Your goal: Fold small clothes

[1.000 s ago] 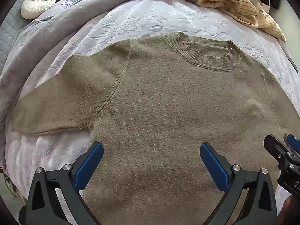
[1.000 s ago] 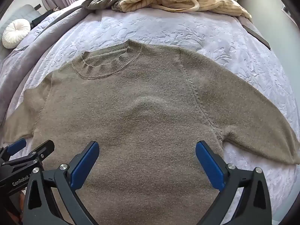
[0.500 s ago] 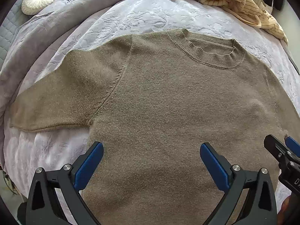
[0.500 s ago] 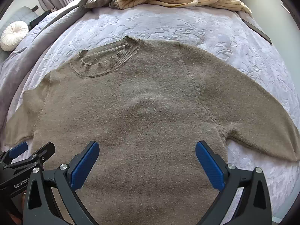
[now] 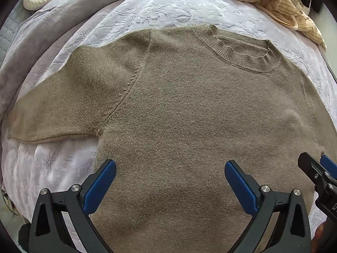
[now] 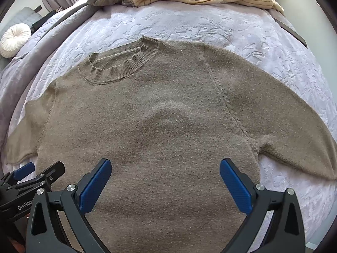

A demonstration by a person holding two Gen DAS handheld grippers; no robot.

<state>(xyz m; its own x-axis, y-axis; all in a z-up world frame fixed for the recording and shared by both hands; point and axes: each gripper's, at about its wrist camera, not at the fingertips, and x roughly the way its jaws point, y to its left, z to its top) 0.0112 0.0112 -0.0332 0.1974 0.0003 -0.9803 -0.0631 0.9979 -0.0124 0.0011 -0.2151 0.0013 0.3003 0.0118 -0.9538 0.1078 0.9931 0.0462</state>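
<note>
An olive knit sweater lies flat and unfolded in the middle of the bed, collar toward the far edge, hem toward the near edge, sleeves spread sideways. No fold is made yet. Left claw and right claw hover wide, empty, above the hem.

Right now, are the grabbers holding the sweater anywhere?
No. Both the left gripper and the right gripper have jaws wide open above the brown sweater, which lies flat on the bed, not pinched.
</note>
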